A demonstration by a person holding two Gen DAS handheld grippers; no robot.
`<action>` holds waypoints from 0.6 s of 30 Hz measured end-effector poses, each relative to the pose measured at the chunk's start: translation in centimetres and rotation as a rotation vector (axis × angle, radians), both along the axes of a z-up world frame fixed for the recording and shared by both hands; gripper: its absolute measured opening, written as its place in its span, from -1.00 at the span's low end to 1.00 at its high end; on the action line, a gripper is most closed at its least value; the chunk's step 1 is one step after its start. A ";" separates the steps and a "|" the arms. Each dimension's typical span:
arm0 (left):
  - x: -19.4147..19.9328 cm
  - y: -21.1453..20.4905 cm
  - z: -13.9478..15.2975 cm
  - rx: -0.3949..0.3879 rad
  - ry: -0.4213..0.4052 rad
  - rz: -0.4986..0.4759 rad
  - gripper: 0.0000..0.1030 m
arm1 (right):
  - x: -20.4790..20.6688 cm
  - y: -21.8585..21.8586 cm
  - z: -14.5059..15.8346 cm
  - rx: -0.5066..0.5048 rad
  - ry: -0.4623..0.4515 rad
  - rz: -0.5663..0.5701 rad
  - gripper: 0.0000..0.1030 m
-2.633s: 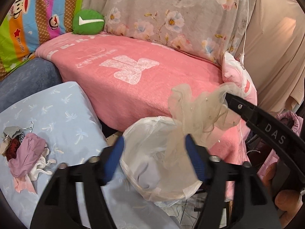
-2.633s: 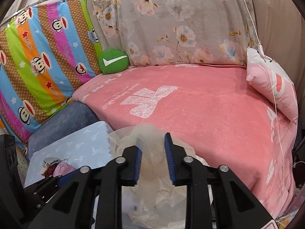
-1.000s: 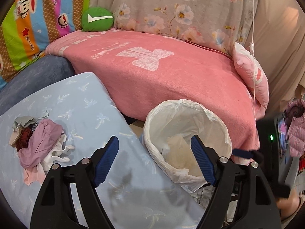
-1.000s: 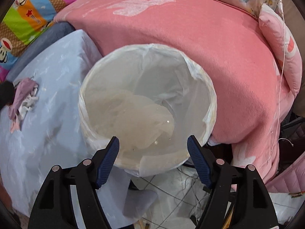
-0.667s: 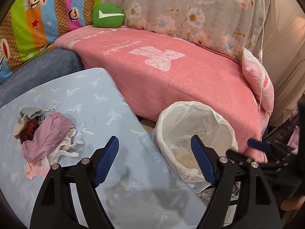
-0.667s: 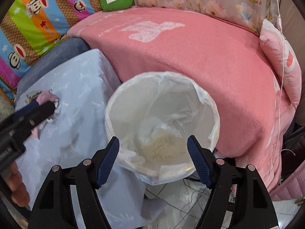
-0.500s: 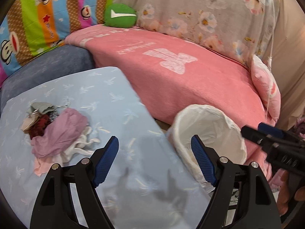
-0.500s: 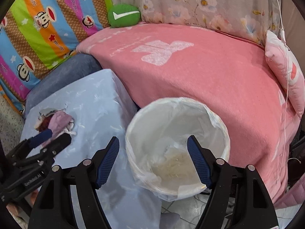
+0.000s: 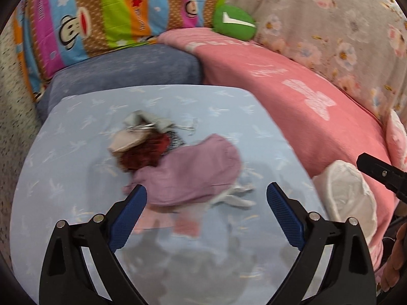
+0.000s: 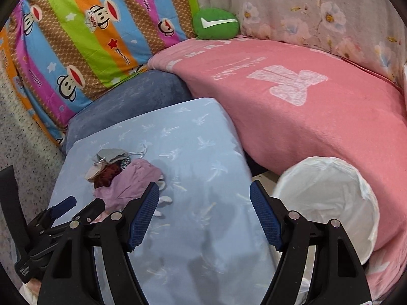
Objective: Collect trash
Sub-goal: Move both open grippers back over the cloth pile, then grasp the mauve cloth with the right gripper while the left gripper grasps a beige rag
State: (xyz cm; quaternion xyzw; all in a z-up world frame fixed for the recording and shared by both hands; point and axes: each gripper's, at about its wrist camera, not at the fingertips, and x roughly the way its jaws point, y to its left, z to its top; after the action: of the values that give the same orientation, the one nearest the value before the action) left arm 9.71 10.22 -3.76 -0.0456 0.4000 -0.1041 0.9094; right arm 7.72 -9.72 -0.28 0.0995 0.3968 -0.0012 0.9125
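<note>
Blue tablecloth [image 9: 76, 152], rag pile [image 9: 178, 162] beyond spread jaws

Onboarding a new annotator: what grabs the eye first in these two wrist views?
Probably the pile of crumpled cloth scraps, mauve, dark red and beige, lying on the pale blue cushion just ahead of the open left gripper. Next, the white-lined trash bin standing to the right of that cushion, against the pink blanket. Behind, the striped monkey-print quilt and a green pillow are loud in colour.
</note>
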 end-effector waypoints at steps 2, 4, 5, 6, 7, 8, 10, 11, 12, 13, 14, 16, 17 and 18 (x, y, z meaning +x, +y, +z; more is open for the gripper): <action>0.3 1.4 -0.5 0.005 0.010 0.031 0.77 | 1.1 1.8 -0.9 0.008 0.010 0.026 0.39; 0.7 3.1 -0.9 0.005 0.021 0.065 0.77 | 2.2 3.5 -1.8 0.015 0.017 0.049 0.39; 0.9 4.0 -1.2 0.004 0.026 0.083 0.77 | 2.9 4.4 -2.2 0.016 0.022 0.060 0.39; 1.3 4.7 -1.3 0.004 0.028 0.095 0.77 | 3.3 5.1 -2.6 0.018 0.027 0.067 0.39; 1.6 5.5 -1.5 0.003 0.030 0.108 0.77 | 3.9 5.9 -3.0 0.023 0.032 0.078 0.39; 2.1 6.2 -1.6 0.004 0.032 0.121 0.77 | 4.4 6.5 -3.3 0.026 0.035 0.087 0.39; 2.8 7.1 -1.7 0.003 0.035 0.135 0.77 | 5.6 7.9 -4.0 0.026 0.044 0.104 0.39; 3.2 7.5 -1.8 0.005 0.034 0.143 0.77 | 6.2 8.6 -4.4 0.025 0.049 0.112 0.39; 3.6 7.8 -1.8 0.005 0.033 0.146 0.77 | 6.6 9.1 -4.8 0.024 0.052 0.118 0.39; 4.0 7.9 -1.8 0.004 0.031 0.148 0.77 | 7.1 9.6 -5.0 0.023 0.055 0.123 0.39; 4.4 8.2 -1.9 0.002 0.029 0.150 0.77 | 7.5 10.0 -5.3 0.022 0.059 0.126 0.39; 5.6 8.8 -2.1 -0.018 0.034 0.149 0.76 | 8.5 10.6 -5.9 0.023 0.070 0.132 0.39; 6.2 9.0 -2.3 -0.030 0.036 0.151 0.76 | 8.9 10.9 -6.3 0.024 0.076 0.131 0.39; 6.8 9.2 -2.5 -0.043 0.039 0.152 0.76 | 9.3 11.1 -6.5 0.026 0.081 0.131 0.39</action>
State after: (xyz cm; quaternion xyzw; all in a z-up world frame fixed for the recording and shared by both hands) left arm 16.46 19.42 -6.28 -0.0976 0.4108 -0.0427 0.9055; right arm 16.97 1.40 -6.80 0.0850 0.4392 0.0597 0.8924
